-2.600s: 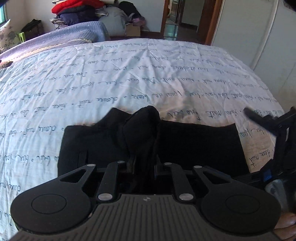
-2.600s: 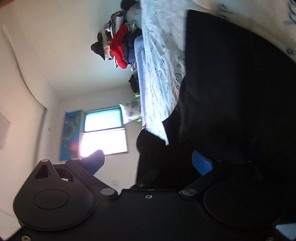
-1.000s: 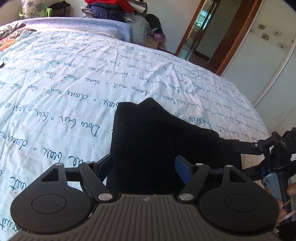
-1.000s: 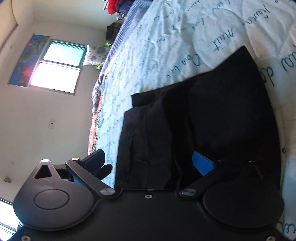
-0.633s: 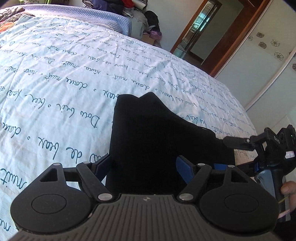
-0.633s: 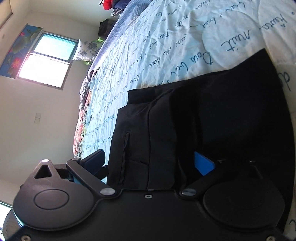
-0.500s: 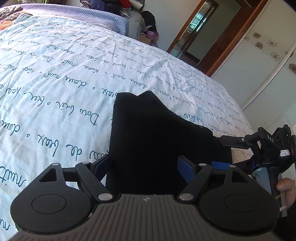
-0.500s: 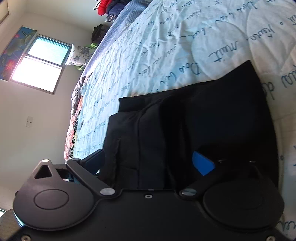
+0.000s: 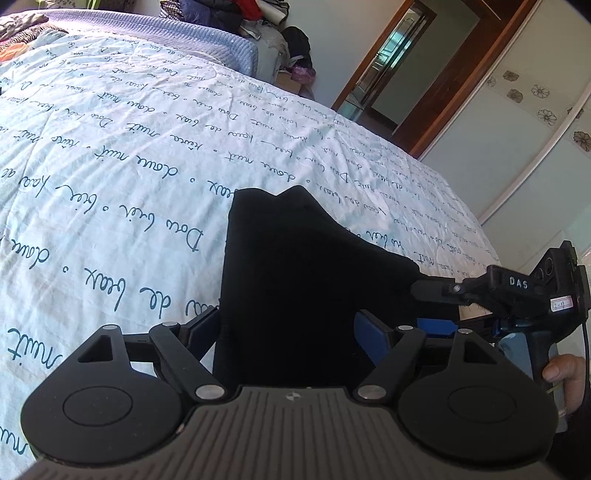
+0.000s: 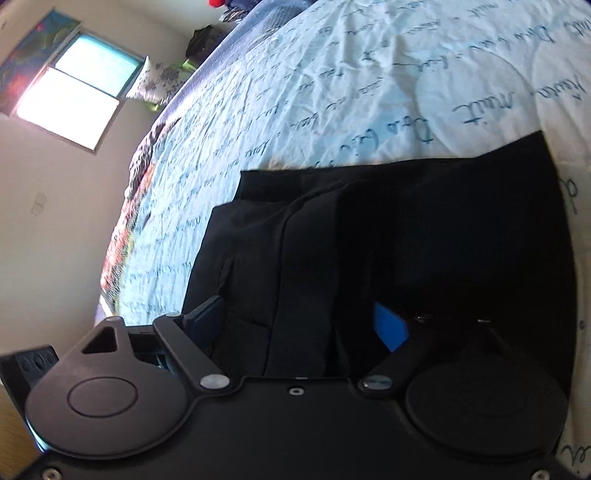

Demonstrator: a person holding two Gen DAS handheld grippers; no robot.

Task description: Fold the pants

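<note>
The black pants (image 9: 295,266) lie folded in a compact stack on the light blue bedspread (image 9: 110,166). They also show in the right wrist view (image 10: 424,236), with a pocket seam on the left part. My left gripper (image 9: 286,330) is open, its blue-padded fingers (image 9: 369,332) straddling the near edge of the pants. My right gripper (image 10: 299,325) is open over the near edge too, and it shows from the side in the left wrist view (image 9: 436,306) at the right end of the pants.
The bedspread (image 10: 332,92) with script print stretches far and left. A pile of clothes (image 9: 236,14) sits at the far end of the bed. A doorway (image 9: 391,70) and white wardrobe doors (image 9: 517,129) stand at the right. A window (image 10: 74,92) is in the far wall.
2.6 s ago my left gripper was shut on a bunch of the pants; it has let go and stands open. Both cameras have since shifted slightly over the folded stack.
</note>
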